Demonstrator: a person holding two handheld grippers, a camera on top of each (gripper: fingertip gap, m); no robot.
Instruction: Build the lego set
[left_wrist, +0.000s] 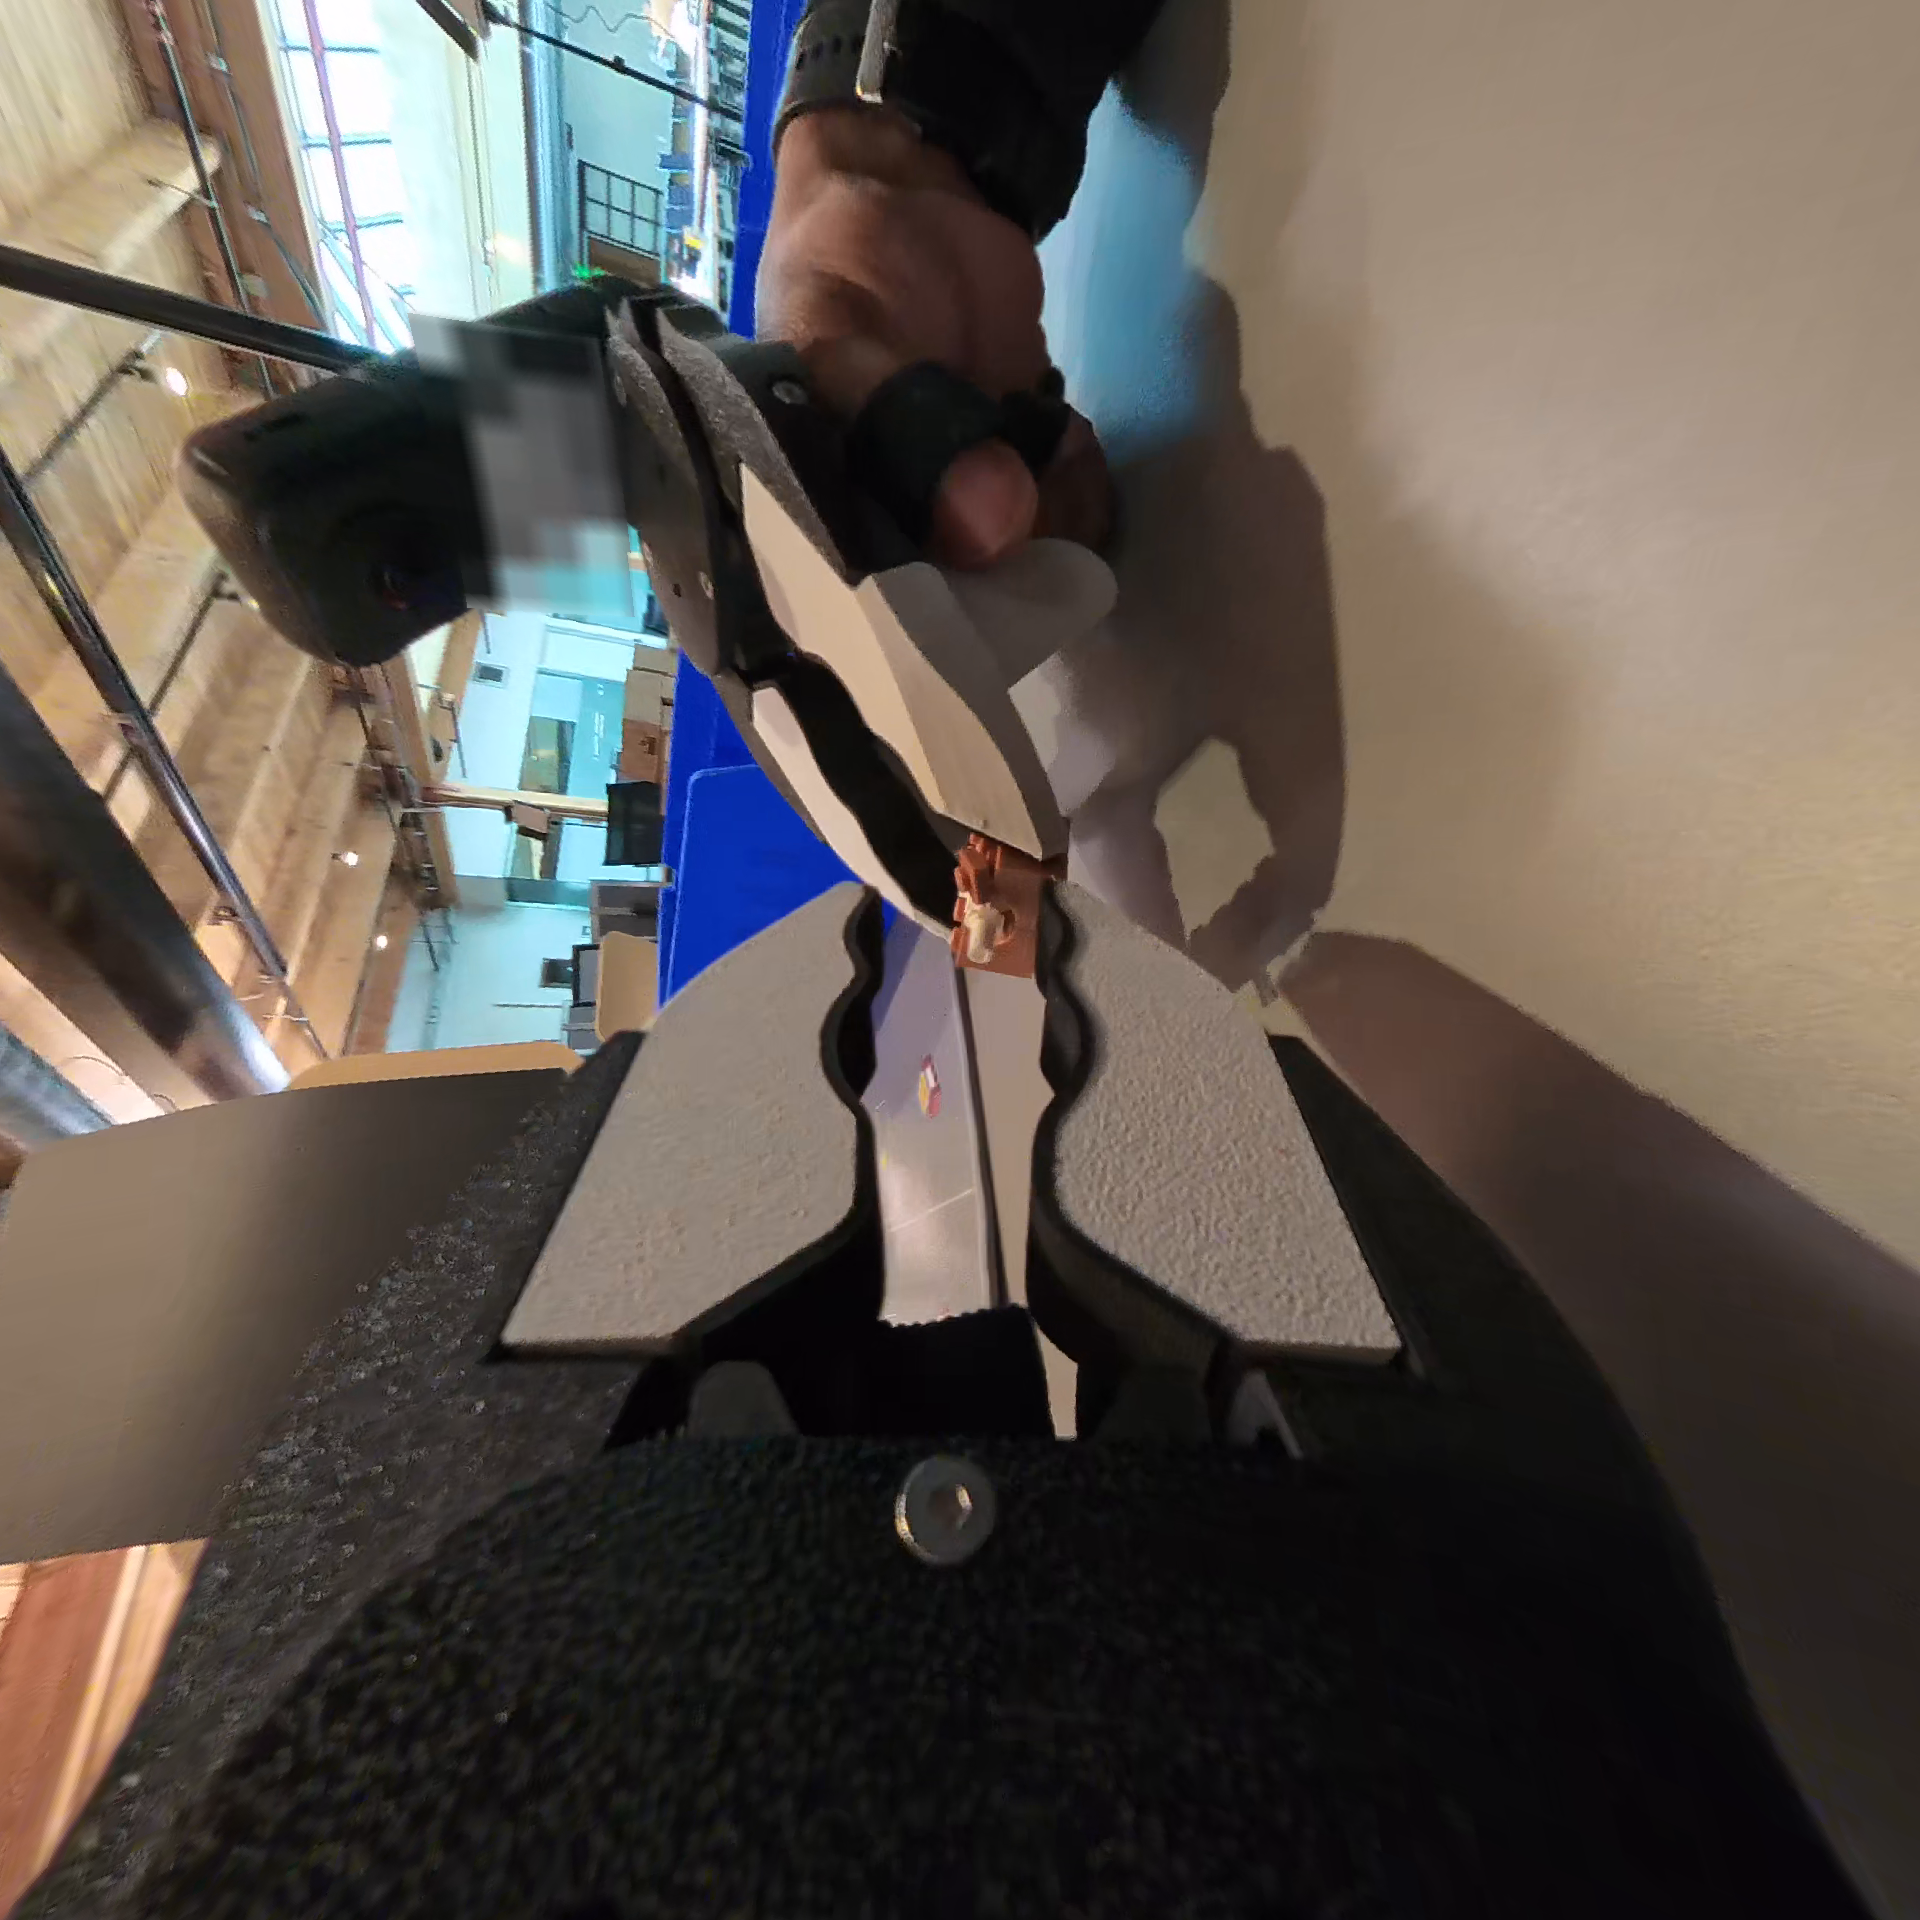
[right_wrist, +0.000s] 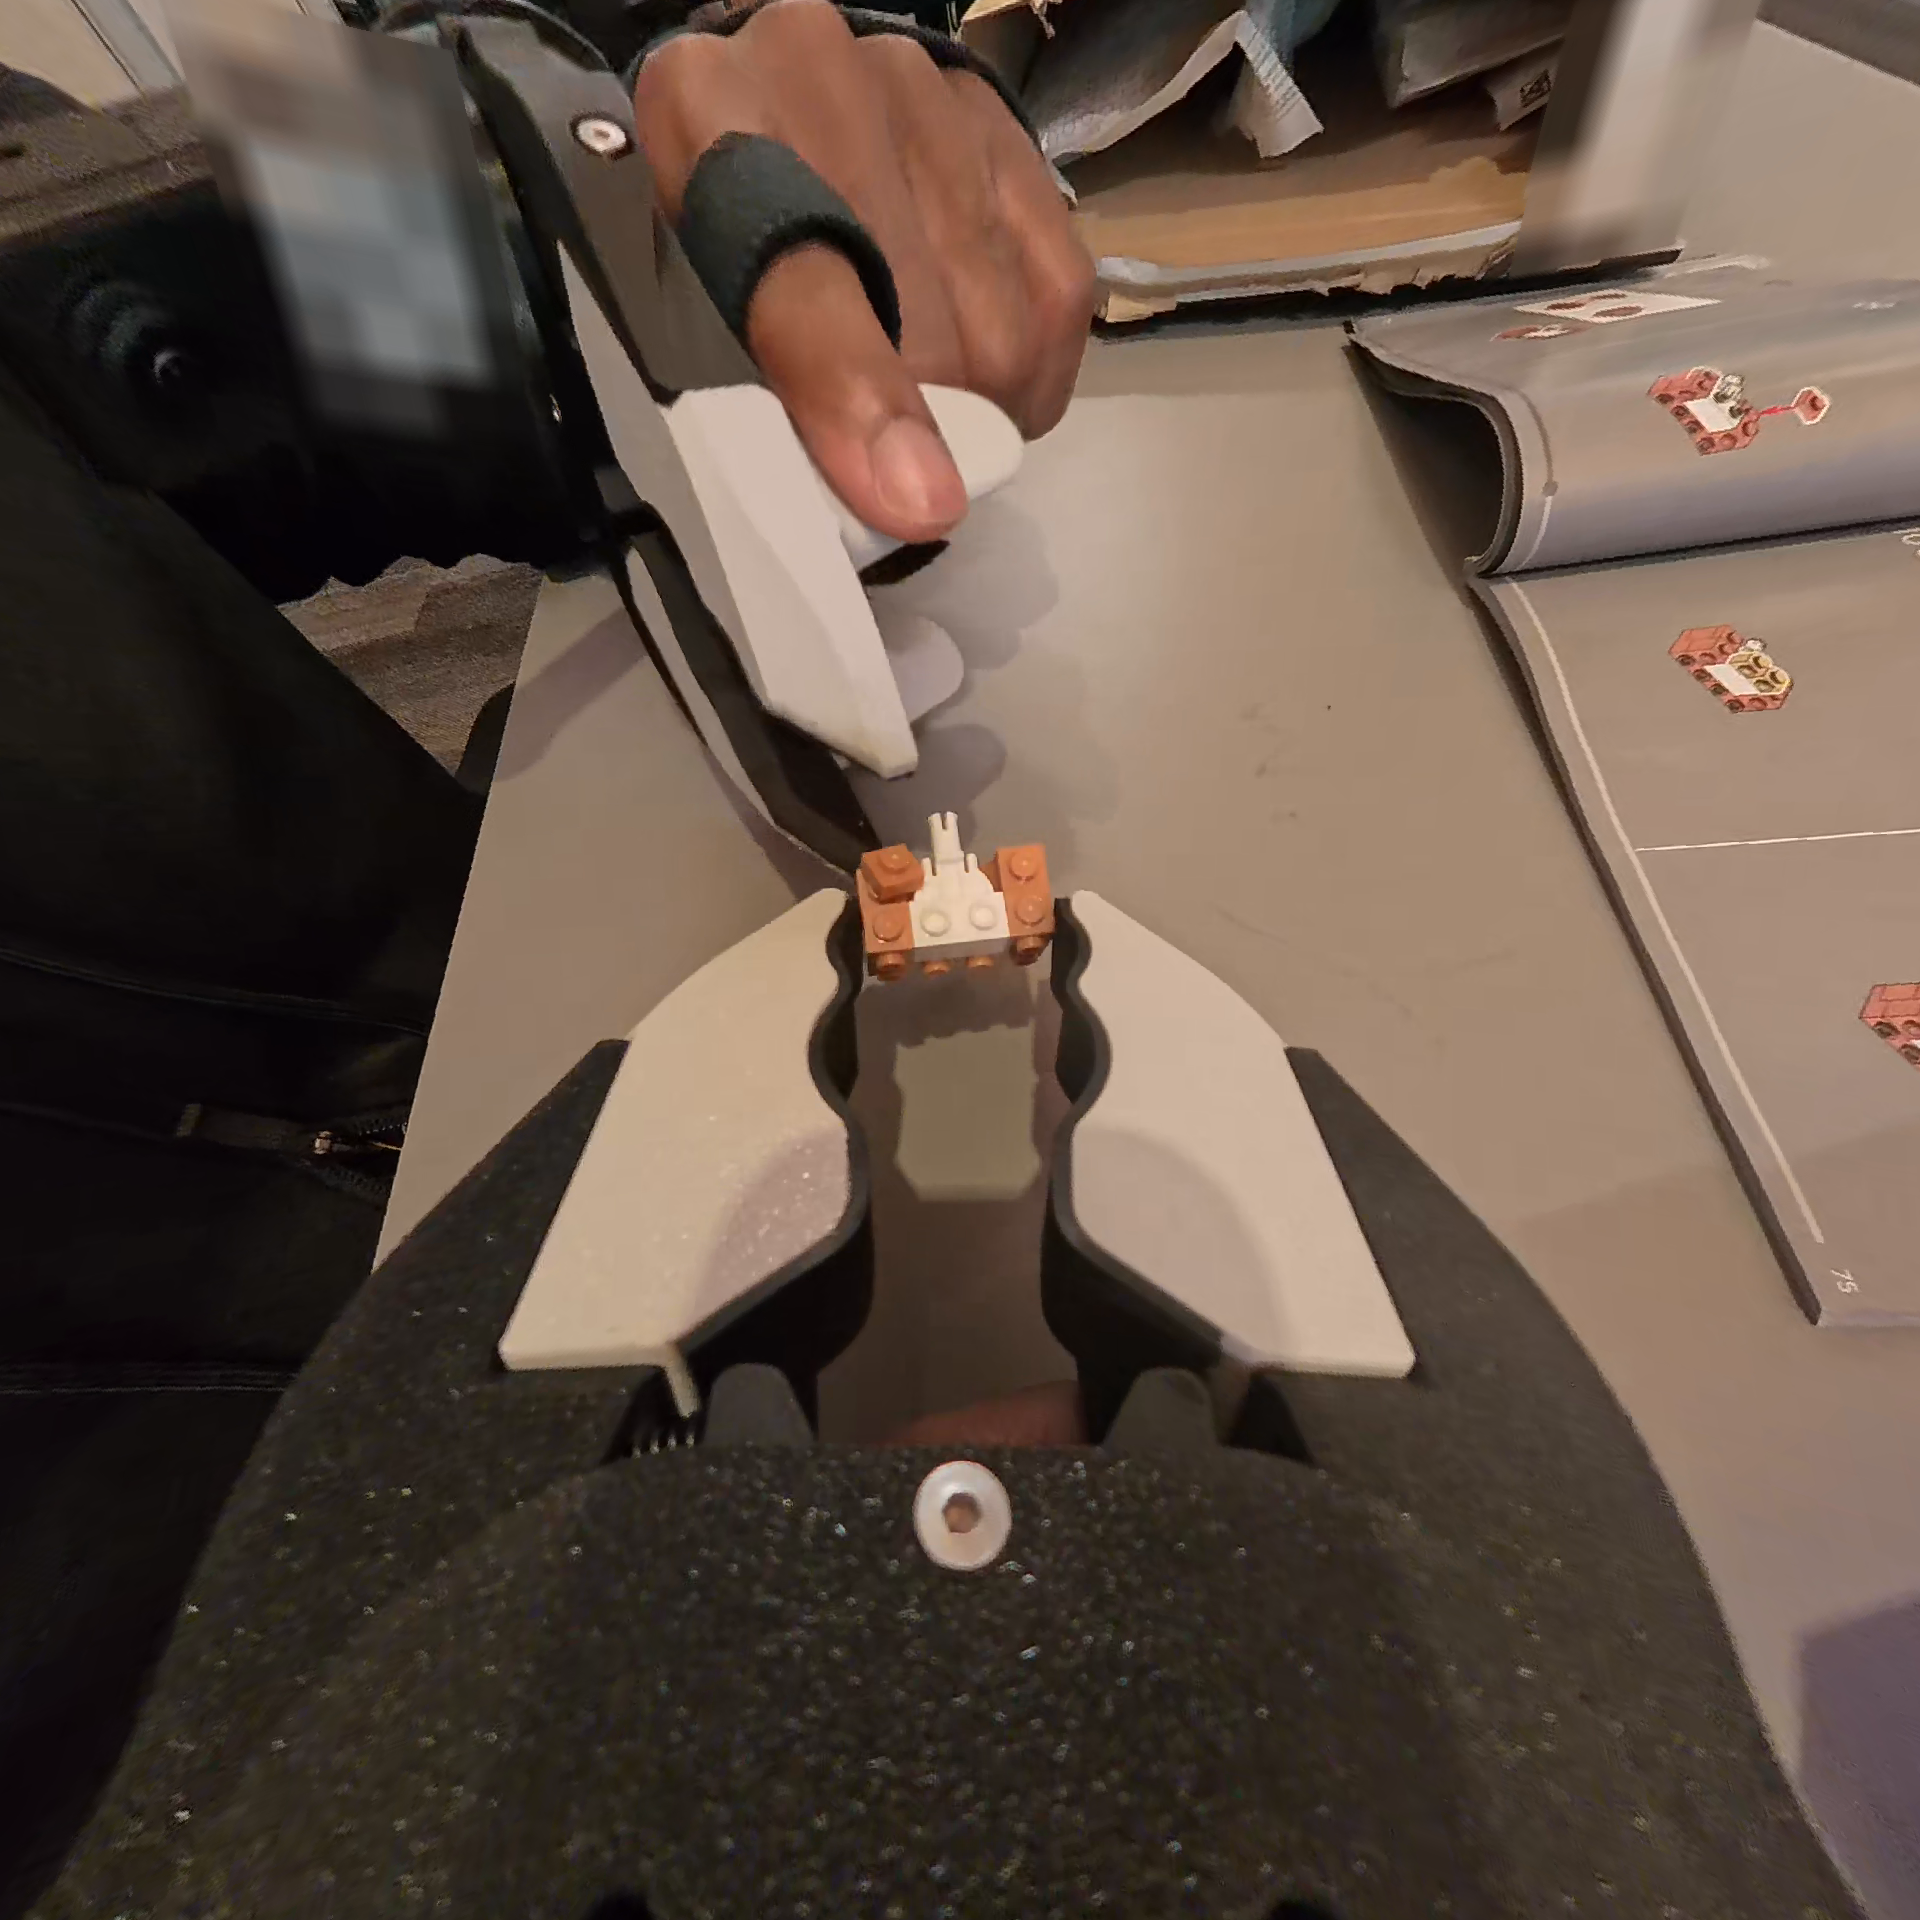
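My right gripper (right_wrist: 956, 920) is shut on a small brown and white brick assembly (right_wrist: 951, 909), one pad on each brown end, and holds it a little above the grey table (right_wrist: 1247, 831). A white pin sticks out of its far side. My left gripper (left_wrist: 956, 909) is open; the assembly (left_wrist: 992, 914) lies against its right fingertip (left_wrist: 1081, 935), and the left fingertip stands apart from it. In the right wrist view the left gripper (right_wrist: 883, 800) comes in from the upper left, held by a hand (right_wrist: 883, 260), with its fingertips just beyond the assembly. The right gripper also shows in the left wrist view (left_wrist: 987, 873).
An open instruction booklet (right_wrist: 1714, 727) lies on the table to the right. Torn cardboard and paper packaging (right_wrist: 1299, 208) sit at the back. A person's dark clothing (right_wrist: 156, 831) is along the table's left edge. Blue panels (left_wrist: 748, 831) show in the left wrist view. Less than 4 cm separates the two grippers' tips.
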